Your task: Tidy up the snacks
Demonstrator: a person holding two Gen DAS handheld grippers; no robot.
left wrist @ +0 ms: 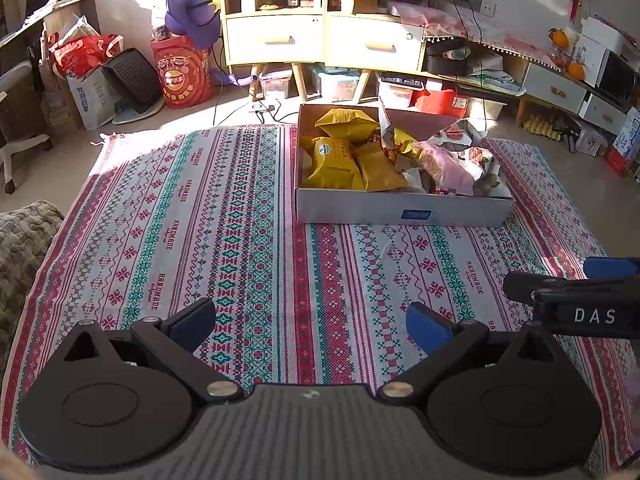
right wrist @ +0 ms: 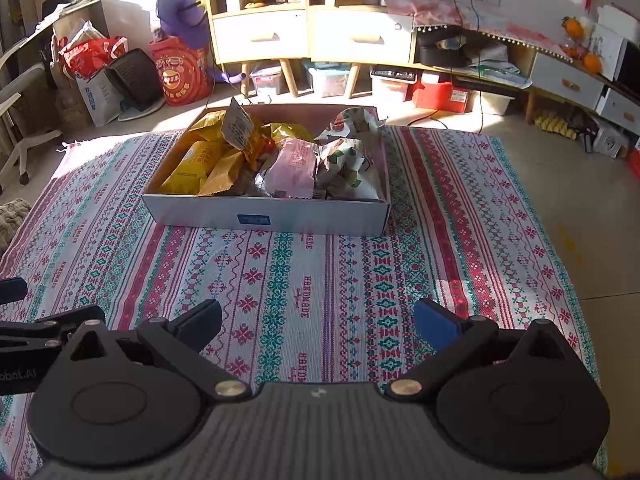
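Hovering over patterned cloth (left wrist: 240, 216), left gripper (left wrist: 310, 322) and right gripper (right wrist: 316, 322) jaws apart, box (right wrist: 280, 212) seemingly full of snacks (right wrist: 248, 156)

The left gripper (left wrist: 310, 322) is hovering over the patterned cloth (left wrist: 224, 240), jaws standing wide apart with nothing between them. Ahead, a shallow box (left wrist: 400, 210) is sitting on the cloth, crammed with yellow packets (left wrist: 334, 162) on its left and a pink one (left wrist: 448, 166) toward the right. The right gripper (left wrist: 576, 296) is poking in from the right edge, well short of the box.
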